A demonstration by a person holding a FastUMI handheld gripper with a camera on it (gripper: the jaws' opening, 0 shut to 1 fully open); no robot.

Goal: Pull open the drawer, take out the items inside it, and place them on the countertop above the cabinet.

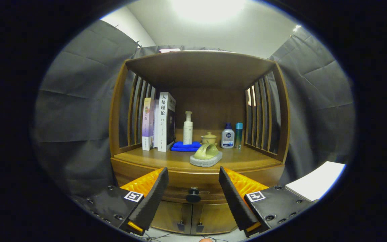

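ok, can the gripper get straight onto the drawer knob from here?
Probably yes. The gripper is open and the drawer knob sits in line between its fingers, a little ahead of the tips, with nothing between them. The drawer looks closed, so the knob should be free to grasp.

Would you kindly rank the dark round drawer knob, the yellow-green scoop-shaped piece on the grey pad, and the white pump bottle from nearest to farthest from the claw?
The claw is open.
1. Dark round drawer knob, between the fingers.
2. Yellow-green scoop-shaped piece, on the countertop's front.
3. White pump bottle, further back.
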